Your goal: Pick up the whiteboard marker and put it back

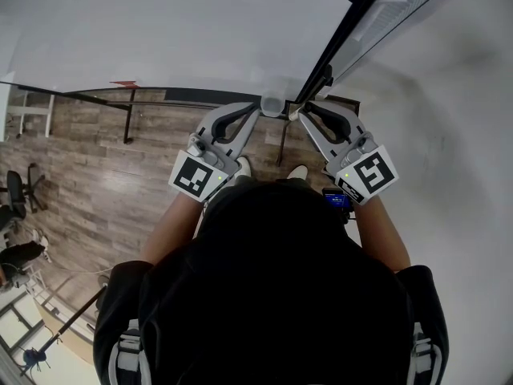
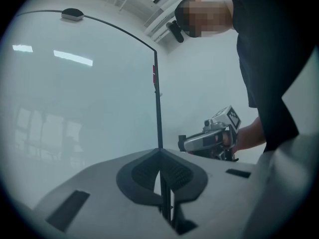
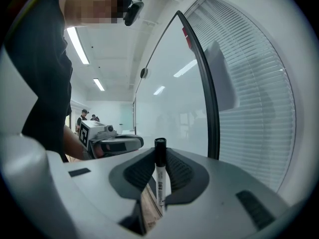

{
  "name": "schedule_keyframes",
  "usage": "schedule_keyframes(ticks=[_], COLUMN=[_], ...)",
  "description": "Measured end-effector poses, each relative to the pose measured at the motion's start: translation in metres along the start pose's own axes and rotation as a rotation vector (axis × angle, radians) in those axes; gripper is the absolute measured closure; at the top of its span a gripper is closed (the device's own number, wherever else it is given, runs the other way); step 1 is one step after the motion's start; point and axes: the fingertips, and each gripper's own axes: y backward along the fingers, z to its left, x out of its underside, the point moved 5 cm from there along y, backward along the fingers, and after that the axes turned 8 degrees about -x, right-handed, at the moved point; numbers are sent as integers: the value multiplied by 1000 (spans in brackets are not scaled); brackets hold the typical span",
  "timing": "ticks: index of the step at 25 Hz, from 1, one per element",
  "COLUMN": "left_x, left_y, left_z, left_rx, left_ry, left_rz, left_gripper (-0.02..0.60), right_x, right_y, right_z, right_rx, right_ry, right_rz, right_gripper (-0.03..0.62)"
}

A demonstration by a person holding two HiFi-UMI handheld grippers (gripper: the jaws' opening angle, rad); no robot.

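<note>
The right gripper already has the marker: its fingers pinch the barrel, long axis upright, black cap at 12 o'clock and clear of the grip. The left gripper sits just beside it at 9 o'clock, its fingers pressed together on nothing. The whiteboard stands close ahead at 12 o'clock, its dark frame at 1 o'clock. Returning the marker probably falls to the right hand; no tray shows.
</note>
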Motion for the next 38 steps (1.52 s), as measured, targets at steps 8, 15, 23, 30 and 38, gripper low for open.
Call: schedule_keyframes(ticks=[8, 15, 23, 30, 38], left_x=[2, 3, 3, 5, 14], left_y=[0, -1, -2, -5, -9], left_z=[2, 1, 5, 8, 14], left_rx=[-5, -2, -3, -1, 0], left_ry=[8, 4, 8, 9, 11], left_rz=[4, 14, 8, 11, 4], left_gripper=[577, 577, 577, 577, 577], right_x=[-1, -1, -2, -2, 3], right_y=[-9, -14, -17, -20, -24], right_z=[1, 3, 2, -2, -9], right_rx=[-3, -17, -10, -5, 12], right_ry=[2, 4, 3, 4, 3], right_rz=[-11, -11, -10, -3, -6], right_gripper=[533, 533, 533, 533, 533])
